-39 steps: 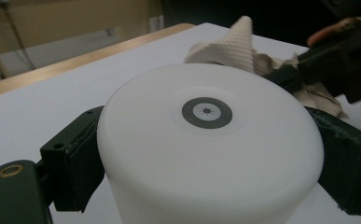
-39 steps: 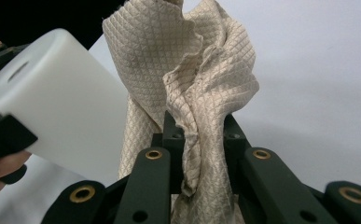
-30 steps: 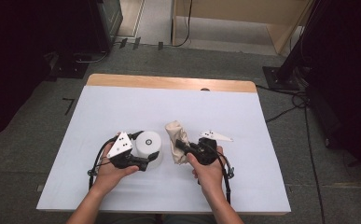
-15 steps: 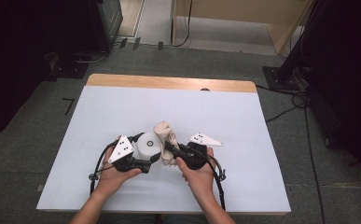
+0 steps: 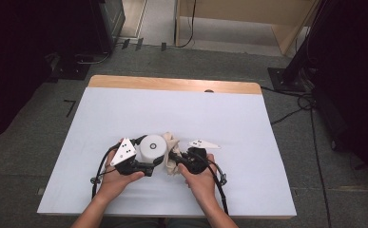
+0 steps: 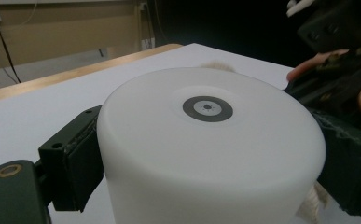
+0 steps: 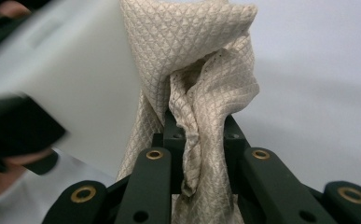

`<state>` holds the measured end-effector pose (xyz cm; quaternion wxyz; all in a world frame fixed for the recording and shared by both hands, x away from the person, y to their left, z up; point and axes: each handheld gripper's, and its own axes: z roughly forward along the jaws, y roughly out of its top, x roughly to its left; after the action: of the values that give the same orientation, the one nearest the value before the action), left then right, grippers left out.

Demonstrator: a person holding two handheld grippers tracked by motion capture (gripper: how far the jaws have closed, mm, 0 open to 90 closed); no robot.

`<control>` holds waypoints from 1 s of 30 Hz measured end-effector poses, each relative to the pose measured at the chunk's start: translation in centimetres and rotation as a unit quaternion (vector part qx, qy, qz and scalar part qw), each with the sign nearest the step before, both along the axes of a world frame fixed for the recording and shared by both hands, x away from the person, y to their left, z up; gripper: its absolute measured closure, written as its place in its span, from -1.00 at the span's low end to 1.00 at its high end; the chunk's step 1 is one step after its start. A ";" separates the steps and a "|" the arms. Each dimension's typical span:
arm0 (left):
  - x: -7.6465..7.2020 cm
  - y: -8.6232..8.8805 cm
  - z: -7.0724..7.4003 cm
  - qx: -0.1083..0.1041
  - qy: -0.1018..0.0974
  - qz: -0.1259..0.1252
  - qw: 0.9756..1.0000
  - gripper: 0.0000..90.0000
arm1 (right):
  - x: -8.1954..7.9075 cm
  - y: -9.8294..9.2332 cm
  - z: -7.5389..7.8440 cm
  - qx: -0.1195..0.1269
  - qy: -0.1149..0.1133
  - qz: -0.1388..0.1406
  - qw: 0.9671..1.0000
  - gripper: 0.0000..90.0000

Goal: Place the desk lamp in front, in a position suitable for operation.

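Near the front edge of the white worktop (image 5: 124, 109), the right gripper (image 5: 174, 159) pinches a bunched beige waffle-weave cloth (image 7: 201, 79) against the side of a squat white plastic cylinder (image 6: 206, 144), which the left gripper (image 5: 150, 164) clamps upright between its pads.

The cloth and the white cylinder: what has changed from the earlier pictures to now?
The right claw, shut on the cloth, carried it leftward across the table until the cloth came against the white cylinder. Before, a gap lay between them. The left claw stayed clamped on the cylinder, in the same place.
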<state>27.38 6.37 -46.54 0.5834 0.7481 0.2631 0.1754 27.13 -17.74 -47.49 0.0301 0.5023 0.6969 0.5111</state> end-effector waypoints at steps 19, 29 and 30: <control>0.0 0.0 0.0 -0.001 0.004 0.001 1.000 -0.82 | 0.2 0.1 -0.6 0.002 0.016 0.000 1.000 0.75; 0.0 0.0 0.0 -0.001 0.006 0.001 1.000 -0.82 | 0.3 -0.3 -0.1 0.028 0.032 0.001 0.999 0.75; 0.0 0.0 0.0 -0.002 0.006 0.001 1.000 -0.82 | 0.1 -0.3 0.5 0.035 0.025 0.001 0.999 0.75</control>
<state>27.41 6.35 -46.57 0.5829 0.7478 0.2679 0.1711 27.24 -18.09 -46.96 -0.0053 0.5149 0.6793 0.5228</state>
